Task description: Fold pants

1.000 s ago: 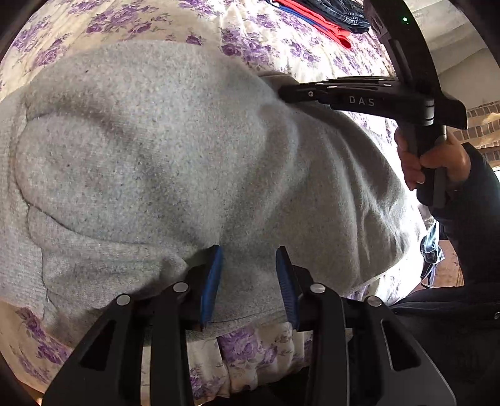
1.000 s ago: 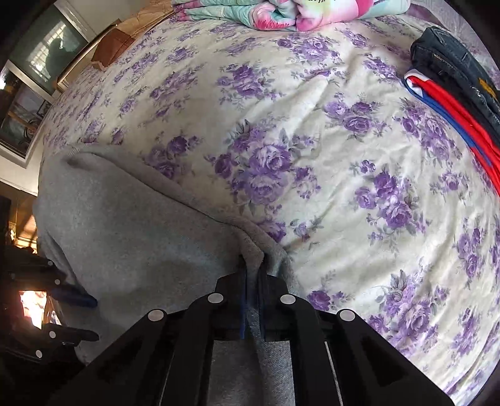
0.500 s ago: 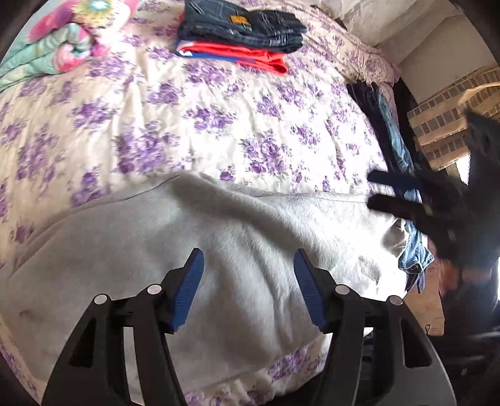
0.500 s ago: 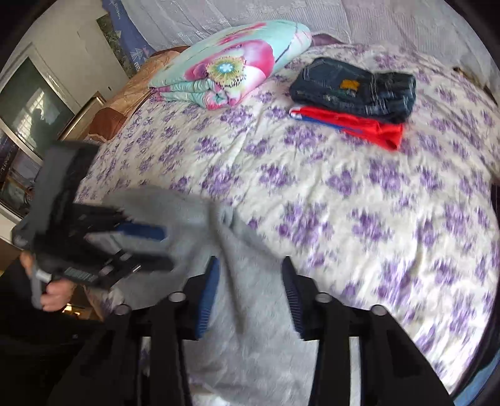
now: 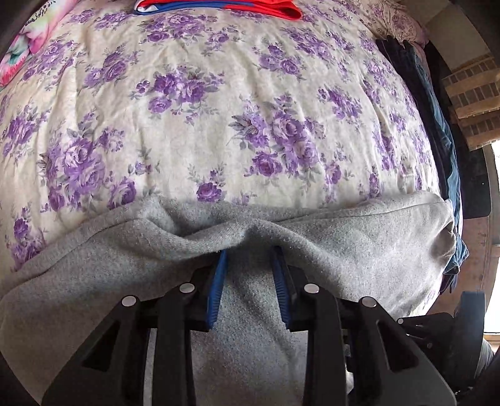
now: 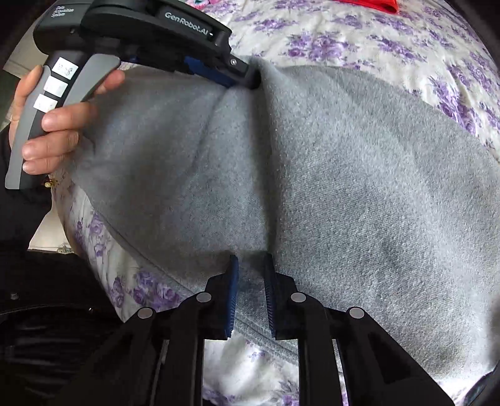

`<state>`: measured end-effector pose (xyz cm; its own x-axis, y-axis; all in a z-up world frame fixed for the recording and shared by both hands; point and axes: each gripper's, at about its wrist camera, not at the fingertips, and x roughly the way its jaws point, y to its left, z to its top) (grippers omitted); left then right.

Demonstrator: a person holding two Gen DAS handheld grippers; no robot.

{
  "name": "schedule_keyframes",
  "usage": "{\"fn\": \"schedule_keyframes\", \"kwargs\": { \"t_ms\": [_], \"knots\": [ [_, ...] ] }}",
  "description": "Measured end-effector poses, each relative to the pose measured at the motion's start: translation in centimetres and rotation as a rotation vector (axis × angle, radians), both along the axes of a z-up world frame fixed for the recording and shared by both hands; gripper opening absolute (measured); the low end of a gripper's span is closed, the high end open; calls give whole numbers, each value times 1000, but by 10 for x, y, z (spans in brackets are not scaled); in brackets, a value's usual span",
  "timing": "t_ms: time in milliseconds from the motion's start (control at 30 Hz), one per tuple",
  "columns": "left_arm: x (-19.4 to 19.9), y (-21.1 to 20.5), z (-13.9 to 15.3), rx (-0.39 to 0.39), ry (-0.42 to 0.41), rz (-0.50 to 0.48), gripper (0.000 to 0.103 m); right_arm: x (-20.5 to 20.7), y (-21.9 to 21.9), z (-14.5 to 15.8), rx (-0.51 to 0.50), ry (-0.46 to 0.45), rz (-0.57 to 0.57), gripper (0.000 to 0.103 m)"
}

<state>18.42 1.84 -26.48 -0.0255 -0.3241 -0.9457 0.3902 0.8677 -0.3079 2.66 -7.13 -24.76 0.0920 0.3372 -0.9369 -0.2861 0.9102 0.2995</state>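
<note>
Grey fleece pants lie spread across the near part of a floral bed. My left gripper points steeply down at their far edge. Its jaws are closing, and a raised fold of the grey cloth is bunched between the blue pads and covers the tips. In the right wrist view the same gripper pinches the pants at the top, held by a hand. My right gripper is at the near edge of the pants. Its jaws are closing on a ridge of cloth that runs between the two grippers.
The purple-flowered bedspread stretches beyond the pants. A red garment lies at its far end and a colourful folded blanket at far left. Dark blue clothes hang over the right bed edge by a brick wall.
Both grippers were open above the pants half a second ago. They have since swept across, dropped onto the cloth and narrowed on it. The left one now sits at the far edge.
</note>
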Motion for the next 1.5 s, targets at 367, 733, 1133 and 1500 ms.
{"fn": "schedule_keyframes", "kwargs": {
  "t_ms": [367,733,1133,1500],
  "knots": [
    [-72,25,42,-61,-28,-15,29,-50,-117,76,81,-112,-359,81],
    [-134,49,0,-74,109,22,29,-102,-264,21,228,-70,-897,81],
    [-138,39,1,-21,91,5,29,-71,-302,-23,623,-121,-1047,72],
    [-126,-16,59,-98,-10,-100,27,-62,-274,35,273,-198,-914,27]
  ]
}}
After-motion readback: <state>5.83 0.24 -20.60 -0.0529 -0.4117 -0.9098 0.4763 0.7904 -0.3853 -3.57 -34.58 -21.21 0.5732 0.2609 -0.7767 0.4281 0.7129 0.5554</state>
